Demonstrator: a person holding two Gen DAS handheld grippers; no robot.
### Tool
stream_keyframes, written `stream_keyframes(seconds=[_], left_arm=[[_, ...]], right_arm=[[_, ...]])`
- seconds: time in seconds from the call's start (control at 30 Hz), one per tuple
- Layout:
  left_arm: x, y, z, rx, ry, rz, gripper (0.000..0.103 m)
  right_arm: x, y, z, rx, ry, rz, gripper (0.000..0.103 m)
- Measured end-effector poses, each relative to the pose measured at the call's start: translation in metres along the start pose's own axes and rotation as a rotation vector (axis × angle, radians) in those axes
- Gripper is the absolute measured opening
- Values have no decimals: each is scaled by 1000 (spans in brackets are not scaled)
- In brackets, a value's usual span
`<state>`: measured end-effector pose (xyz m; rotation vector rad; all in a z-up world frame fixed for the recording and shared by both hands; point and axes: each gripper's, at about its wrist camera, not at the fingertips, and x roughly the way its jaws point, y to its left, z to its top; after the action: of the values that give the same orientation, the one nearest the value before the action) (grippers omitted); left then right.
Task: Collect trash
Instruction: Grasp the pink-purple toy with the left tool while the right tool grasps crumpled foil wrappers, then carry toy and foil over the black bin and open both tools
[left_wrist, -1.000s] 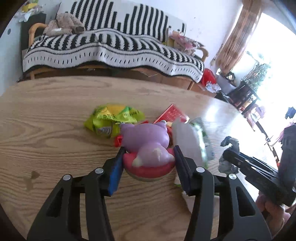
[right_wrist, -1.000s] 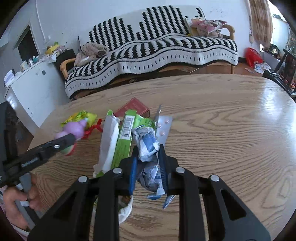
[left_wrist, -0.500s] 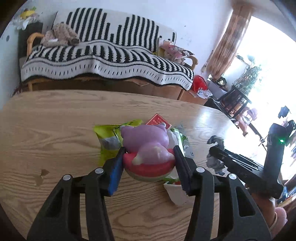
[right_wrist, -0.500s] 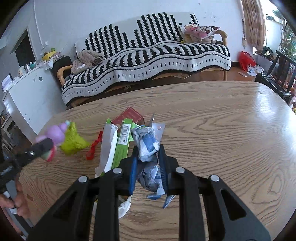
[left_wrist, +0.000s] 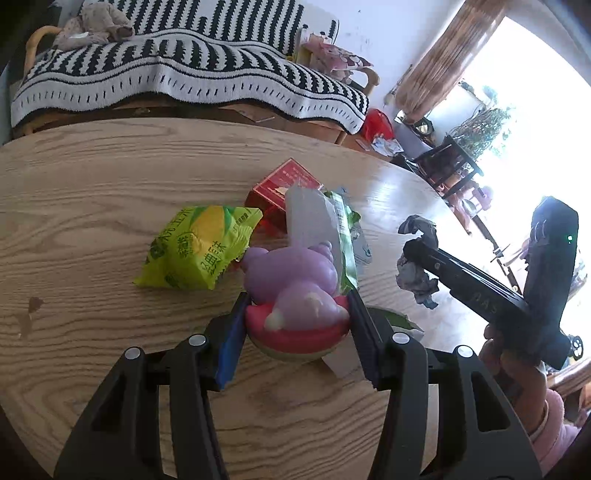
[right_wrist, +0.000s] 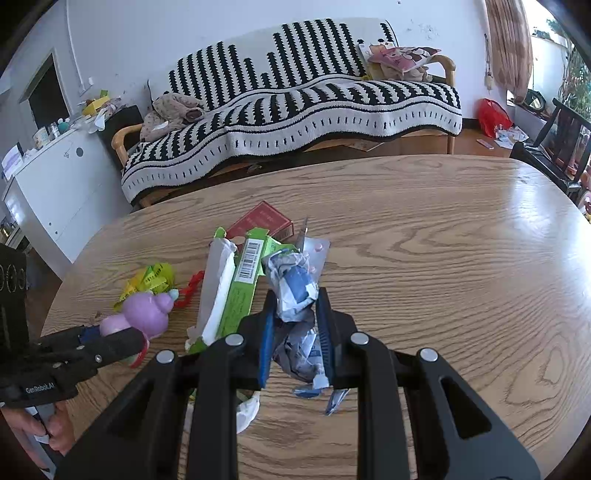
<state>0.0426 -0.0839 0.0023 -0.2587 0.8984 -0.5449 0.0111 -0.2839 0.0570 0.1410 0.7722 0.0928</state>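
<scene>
On table (right_wrist: 443, 240), L gripper (left_wrist: 297, 314) clamps toy (left_wrist: 295, 291), R gripper (right_wrist: 293, 317) crumpled wrapper (right_wrist: 291, 288)

The purple toy (left_wrist: 295, 291) hides part of the white wrapper (left_wrist: 310, 218).

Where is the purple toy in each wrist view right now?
Left wrist: purple toy low centre, clamped in the left hand-held gripper.
Right wrist: purple toy at lower left, beside the green carton.
Shared landmark: the red box at the pile's far end.
</scene>
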Motion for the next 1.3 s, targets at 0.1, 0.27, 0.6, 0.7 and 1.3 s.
stream_keyframes(seconds=[0.1,0.27,0.6,0.7,1.3], left_arm=[[-1,-7,1,8,-6,-2,52],[-1,-25,-8,26,3,-6,52],[-7,-42,-55,8,40,54,53],[-15,-52,-67,14,43,70,53],[-45,-264,-116,346,14,-88,53]], right_arm=[[-3,-2,1,14,-10,0,22],[-10,-8,-6,31,3,11,22],[-30,-19,-36,59,83,39,22],[-54,-18,-45,50,55,52,22],[-279,-163,-102,259,-211,-9,22]])
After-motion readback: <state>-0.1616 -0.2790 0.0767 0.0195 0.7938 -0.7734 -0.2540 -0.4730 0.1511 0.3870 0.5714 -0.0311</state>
